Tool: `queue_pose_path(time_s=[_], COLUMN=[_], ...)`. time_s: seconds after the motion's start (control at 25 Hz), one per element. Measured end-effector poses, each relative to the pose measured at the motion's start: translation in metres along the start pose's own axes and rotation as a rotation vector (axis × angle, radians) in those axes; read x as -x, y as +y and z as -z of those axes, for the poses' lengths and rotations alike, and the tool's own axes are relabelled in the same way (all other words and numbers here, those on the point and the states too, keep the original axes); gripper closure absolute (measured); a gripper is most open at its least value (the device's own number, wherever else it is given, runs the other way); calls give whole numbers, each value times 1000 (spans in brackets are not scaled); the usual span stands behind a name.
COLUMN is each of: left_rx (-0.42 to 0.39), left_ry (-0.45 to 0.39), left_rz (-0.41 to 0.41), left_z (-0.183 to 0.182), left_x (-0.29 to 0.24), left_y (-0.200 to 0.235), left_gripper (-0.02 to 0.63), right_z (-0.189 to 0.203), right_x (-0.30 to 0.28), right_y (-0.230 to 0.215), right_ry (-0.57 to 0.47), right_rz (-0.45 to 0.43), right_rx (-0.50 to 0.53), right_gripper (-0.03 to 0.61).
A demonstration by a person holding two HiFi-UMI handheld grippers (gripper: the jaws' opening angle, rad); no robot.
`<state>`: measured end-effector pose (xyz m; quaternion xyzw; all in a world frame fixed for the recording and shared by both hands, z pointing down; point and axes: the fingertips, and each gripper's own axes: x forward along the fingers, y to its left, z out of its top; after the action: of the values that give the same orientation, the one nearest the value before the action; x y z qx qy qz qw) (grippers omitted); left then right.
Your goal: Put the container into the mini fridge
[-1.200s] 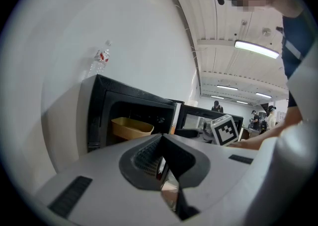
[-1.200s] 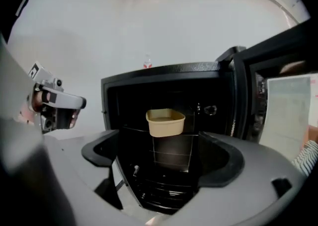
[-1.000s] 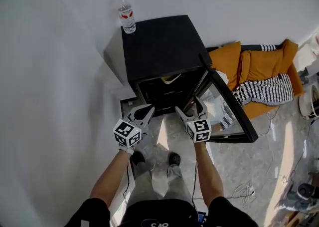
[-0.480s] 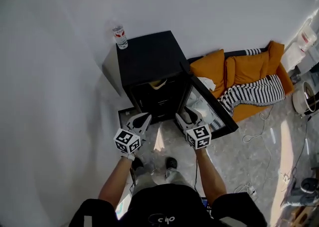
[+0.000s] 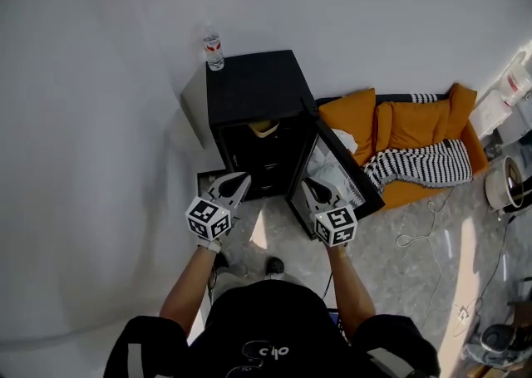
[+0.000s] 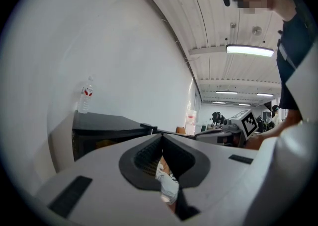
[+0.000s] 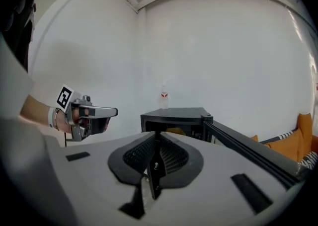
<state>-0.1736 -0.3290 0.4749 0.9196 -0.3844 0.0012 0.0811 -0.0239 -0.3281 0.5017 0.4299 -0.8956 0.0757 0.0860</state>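
The black mini fridge (image 5: 256,90) stands against the wall with its glass door (image 5: 337,175) swung open to the right. A yellowish container (image 5: 263,128) sits inside on the top shelf, also seen as the container (image 7: 174,131) in the right gripper view. My left gripper (image 5: 240,178) hangs in front of the fridge, left of the opening, jaws shut and empty (image 6: 161,136). My right gripper (image 5: 310,184) is held near the door's front edge. Its jaws have just been closing and now stand shut (image 7: 155,134) with nothing between them. Neither gripper touches the fridge.
A water bottle (image 5: 214,50) stands on the fridge's back left corner. Orange cushions (image 5: 391,123) and a striped cloth (image 5: 416,164) lie right of the door. Cables (image 5: 432,218) trail on the floor. The white wall is close on the left. My feet (image 5: 270,266) are below the grippers.
Both grippers have risen and drawn back from the fridge opening. The right gripper's jaws went from open to shut. The door and the container have stayed where they were.
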Motion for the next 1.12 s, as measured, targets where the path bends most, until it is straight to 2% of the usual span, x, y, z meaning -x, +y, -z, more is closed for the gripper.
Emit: queue_pose_path(time_s=[0.2,0.52,1.12], left_rx=[-6,0,13], left_ry=[-17,-11,4], left_rz=[-19,-37,-38], left_z=[-3,2,14], left_x=[15,31,25], left_y=[-7,-16,-20], left_gripper=[606,606,606], right_z=[-1,-2,1], right_x=[15,22,29], right_y=[4,18,19], right_ry=[-16,-19,-27], right_rz=[3,-20,-57], right_rx=[14,21,33], right_gripper=[569,569,569])
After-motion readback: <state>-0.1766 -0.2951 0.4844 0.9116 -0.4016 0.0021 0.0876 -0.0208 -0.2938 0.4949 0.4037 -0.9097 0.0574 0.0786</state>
